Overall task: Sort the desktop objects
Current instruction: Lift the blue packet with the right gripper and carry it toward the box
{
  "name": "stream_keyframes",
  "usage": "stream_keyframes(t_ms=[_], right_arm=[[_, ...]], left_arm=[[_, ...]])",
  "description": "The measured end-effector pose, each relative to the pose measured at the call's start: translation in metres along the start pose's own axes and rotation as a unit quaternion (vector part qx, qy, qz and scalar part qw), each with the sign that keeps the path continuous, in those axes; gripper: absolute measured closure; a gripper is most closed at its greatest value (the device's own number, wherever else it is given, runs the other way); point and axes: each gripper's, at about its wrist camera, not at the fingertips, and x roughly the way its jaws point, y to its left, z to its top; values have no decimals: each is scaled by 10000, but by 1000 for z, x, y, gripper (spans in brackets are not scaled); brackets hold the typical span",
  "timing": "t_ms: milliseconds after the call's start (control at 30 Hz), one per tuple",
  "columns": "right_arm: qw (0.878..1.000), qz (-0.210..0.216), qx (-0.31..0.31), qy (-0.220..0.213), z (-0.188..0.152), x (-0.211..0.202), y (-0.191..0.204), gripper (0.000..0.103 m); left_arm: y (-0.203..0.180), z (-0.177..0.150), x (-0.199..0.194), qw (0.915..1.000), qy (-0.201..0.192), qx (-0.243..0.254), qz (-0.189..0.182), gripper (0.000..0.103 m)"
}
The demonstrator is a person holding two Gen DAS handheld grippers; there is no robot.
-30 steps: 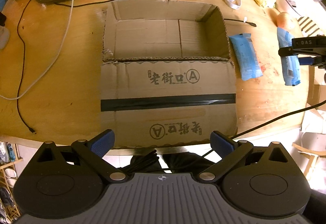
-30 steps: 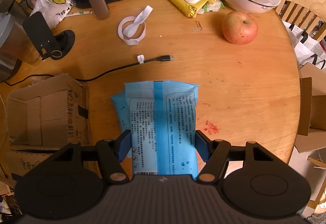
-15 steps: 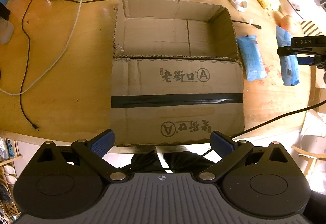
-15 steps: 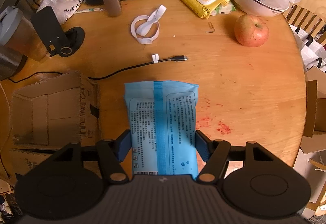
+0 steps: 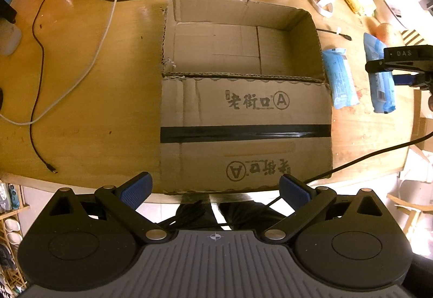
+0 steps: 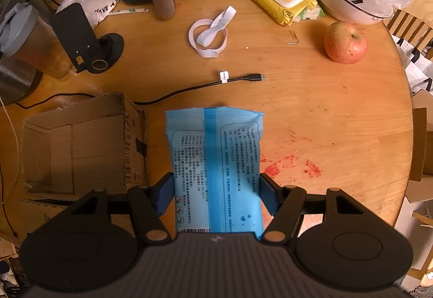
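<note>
Your right gripper has its fingers pinching a blue packet by its two long sides, held above the tabletop to the right of the cardboard box. A second blue packet lies just beside that box (right wall). Your left gripper hangs near the box's front flap, fingers spread wide on nothing.

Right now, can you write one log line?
right tool: shut on blue pack | left tool: open | cardboard box: empty
</note>
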Motion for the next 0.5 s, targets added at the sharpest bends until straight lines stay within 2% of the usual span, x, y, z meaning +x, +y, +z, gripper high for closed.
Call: stream_keyframes(t_ms=[500], right_arm=[[10000, 45, -18, -10, 0, 0, 24, 38]], left_arm=[[14, 2, 1, 10000, 10, 18, -46, 0]])
